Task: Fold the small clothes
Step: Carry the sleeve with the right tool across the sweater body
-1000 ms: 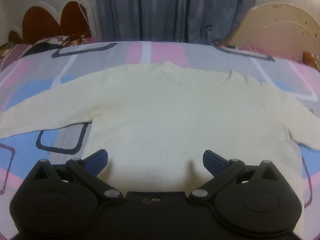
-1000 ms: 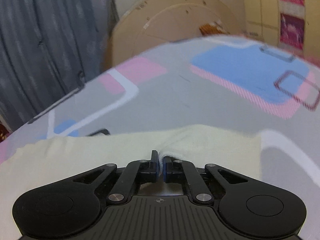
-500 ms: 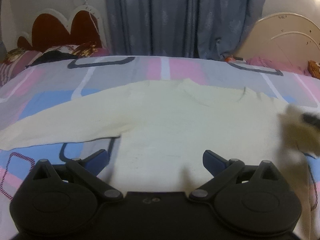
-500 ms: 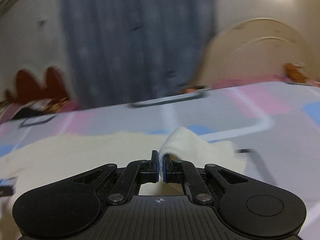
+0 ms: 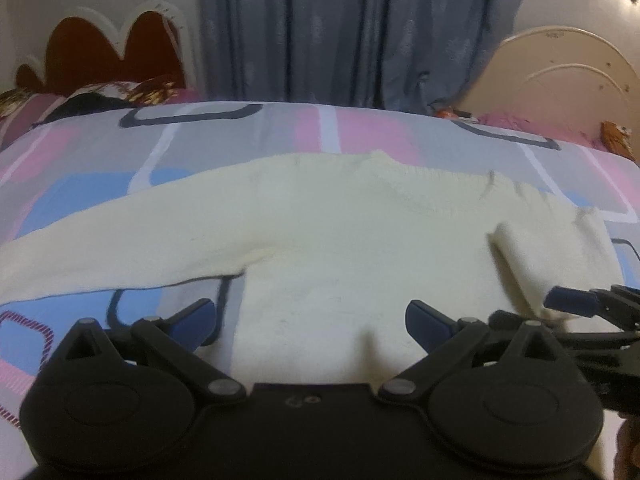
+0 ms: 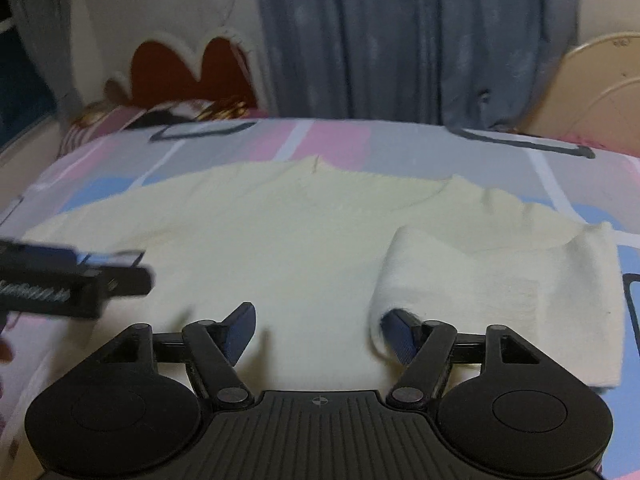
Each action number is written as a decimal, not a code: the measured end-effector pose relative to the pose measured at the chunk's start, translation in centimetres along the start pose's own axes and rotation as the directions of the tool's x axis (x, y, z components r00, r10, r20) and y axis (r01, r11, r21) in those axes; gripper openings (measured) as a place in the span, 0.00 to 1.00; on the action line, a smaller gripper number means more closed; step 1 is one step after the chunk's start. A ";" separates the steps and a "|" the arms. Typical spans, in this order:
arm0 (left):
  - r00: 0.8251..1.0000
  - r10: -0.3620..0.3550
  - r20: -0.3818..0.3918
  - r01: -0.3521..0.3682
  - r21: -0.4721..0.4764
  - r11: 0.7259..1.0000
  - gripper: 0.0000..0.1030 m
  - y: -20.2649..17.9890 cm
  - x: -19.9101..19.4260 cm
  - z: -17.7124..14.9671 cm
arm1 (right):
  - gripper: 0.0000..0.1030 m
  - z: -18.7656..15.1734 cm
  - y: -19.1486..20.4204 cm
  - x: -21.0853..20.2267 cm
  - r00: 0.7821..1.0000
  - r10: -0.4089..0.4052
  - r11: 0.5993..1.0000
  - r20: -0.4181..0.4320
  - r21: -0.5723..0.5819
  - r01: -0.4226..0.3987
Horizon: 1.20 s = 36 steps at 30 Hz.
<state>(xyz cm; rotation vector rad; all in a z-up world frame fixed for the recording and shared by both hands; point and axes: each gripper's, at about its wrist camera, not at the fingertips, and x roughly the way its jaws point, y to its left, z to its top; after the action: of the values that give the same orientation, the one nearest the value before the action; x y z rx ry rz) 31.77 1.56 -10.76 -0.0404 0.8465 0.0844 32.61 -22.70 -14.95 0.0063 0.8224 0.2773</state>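
Note:
A cream knitted sweater (image 5: 328,240) lies flat on the patterned bedsheet (image 5: 320,128), neckline away from me. Its left sleeve (image 5: 100,256) stretches out to the left. The right sleeve (image 6: 472,280) is folded in over the body. My right gripper (image 6: 320,324) hovers over the hem with its jaws opening. The sleeve's cuff still drapes against its right finger (image 6: 400,332), and no pad presses on it. The right gripper's tip (image 5: 576,304) also shows at the right edge of the left wrist view. My left gripper (image 5: 310,320) stands open over the lower left hem, with nothing gripped.
A red headboard (image 5: 108,56) with white edging and pillows (image 5: 100,96) stand at the back left. A blue-grey curtain (image 5: 340,32) hangs behind the bed. Cream round boards (image 5: 560,76) lean at the back right. The left gripper's body (image 6: 72,280) juts in from the left of the right wrist view.
The right gripper swung left with the sleeve cuff, laid the sleeve over the sweater's body, and went from shut to open. The left gripper shifted a little and stayed open.

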 end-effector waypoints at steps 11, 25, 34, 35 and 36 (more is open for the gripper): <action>0.985 -0.170 0.031 0.154 0.283 0.947 0.97 -10.0 1.0 -1.5 | 0.66 -2.8 -6.4 -7.7 0.986 -0.164 0.973 0.031 0.172 0.156; 0.986 -0.162 0.046 0.136 0.342 0.930 0.55 -13.9 5.2 -1.9 | 0.66 -4.9 -10.2 -10.3 0.979 -0.200 0.932 0.042 0.317 0.177; 0.971 -0.174 0.162 0.120 0.296 0.948 0.20 -13.7 5.0 -0.4 | 0.66 -4.5 -11.5 -9.3 0.952 -0.305 0.899 0.033 0.340 0.276; 0.968 -0.187 0.169 0.139 0.261 0.955 0.17 -13.1 5.0 0.0 | 0.66 -4.5 -11.8 -9.1 0.951 -0.306 0.897 0.028 0.343 0.279; 0.966 -0.189 0.176 0.146 0.232 0.962 0.12 -12.5 4.9 0.3 | 0.66 -4.5 -12.0 -8.8 0.953 -0.303 0.899 0.023 0.339 0.277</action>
<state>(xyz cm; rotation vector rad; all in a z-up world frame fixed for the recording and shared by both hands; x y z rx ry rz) 36.39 -10.62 -14.20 0.1006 0.6469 -0.1633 26.60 -36.93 -12.99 0.2089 0.7754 -0.1472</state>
